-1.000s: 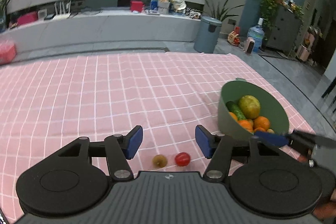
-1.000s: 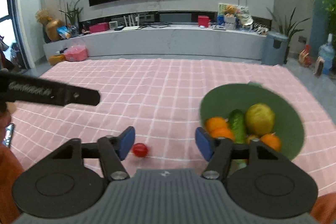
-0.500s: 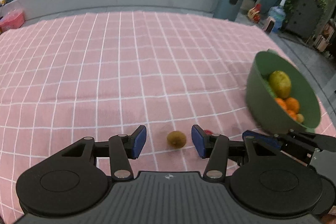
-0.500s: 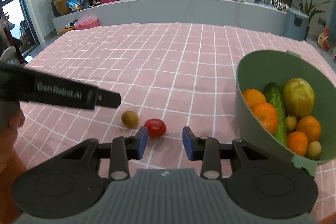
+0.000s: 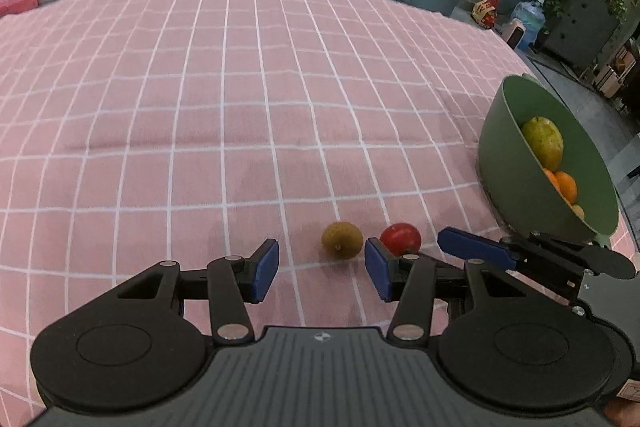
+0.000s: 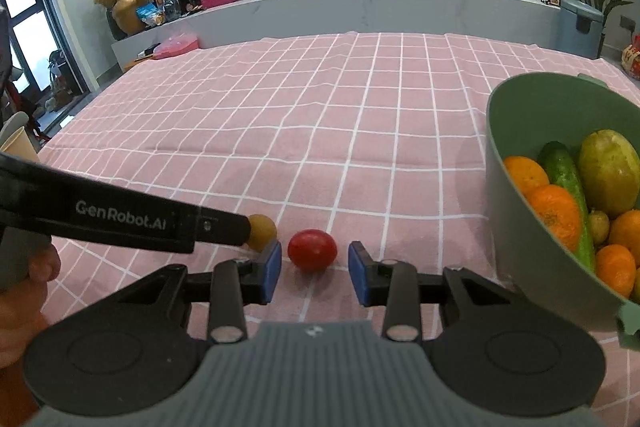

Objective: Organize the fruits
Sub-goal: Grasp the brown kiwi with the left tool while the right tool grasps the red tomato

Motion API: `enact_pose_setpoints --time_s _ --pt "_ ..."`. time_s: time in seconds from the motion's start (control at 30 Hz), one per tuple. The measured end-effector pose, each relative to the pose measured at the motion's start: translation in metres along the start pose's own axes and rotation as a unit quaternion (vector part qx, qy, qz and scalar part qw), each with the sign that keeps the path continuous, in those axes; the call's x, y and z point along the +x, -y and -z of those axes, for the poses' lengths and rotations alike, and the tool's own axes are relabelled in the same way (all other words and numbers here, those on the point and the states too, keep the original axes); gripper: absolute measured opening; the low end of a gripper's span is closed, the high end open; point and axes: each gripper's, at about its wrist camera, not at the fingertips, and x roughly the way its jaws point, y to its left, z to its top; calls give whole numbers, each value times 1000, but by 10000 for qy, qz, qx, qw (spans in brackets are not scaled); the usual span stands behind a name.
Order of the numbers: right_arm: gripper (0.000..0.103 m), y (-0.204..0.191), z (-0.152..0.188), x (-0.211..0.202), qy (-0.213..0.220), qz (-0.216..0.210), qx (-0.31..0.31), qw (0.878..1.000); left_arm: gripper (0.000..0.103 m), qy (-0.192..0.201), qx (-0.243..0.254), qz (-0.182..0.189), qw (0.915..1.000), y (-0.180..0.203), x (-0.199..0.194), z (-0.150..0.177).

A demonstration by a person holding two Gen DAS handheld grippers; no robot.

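Right wrist: right gripper [image 6: 314, 271] open, empty, straddling tomato [image 6: 312, 250]; left gripper [image 5: 321, 271] open, empty, near kiwi [image 5: 342, 245], stem end facing camera.

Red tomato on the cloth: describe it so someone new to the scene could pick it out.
Start from the green bowl of fruit on the pink checked tablecloth. On the cloth left of the bowl lie two small round fruits; the tomato is the one nearer the bowl. It is glossy red, while its neighbour is dull yellow-brown.
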Motion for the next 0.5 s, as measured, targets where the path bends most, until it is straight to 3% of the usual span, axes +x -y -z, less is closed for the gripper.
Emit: enact_pose_setpoints --time_s 0.5 --pt "33 2 -5 14 -66 4 119 9999 55 -9 -167 101 9998 -5 1 -2"
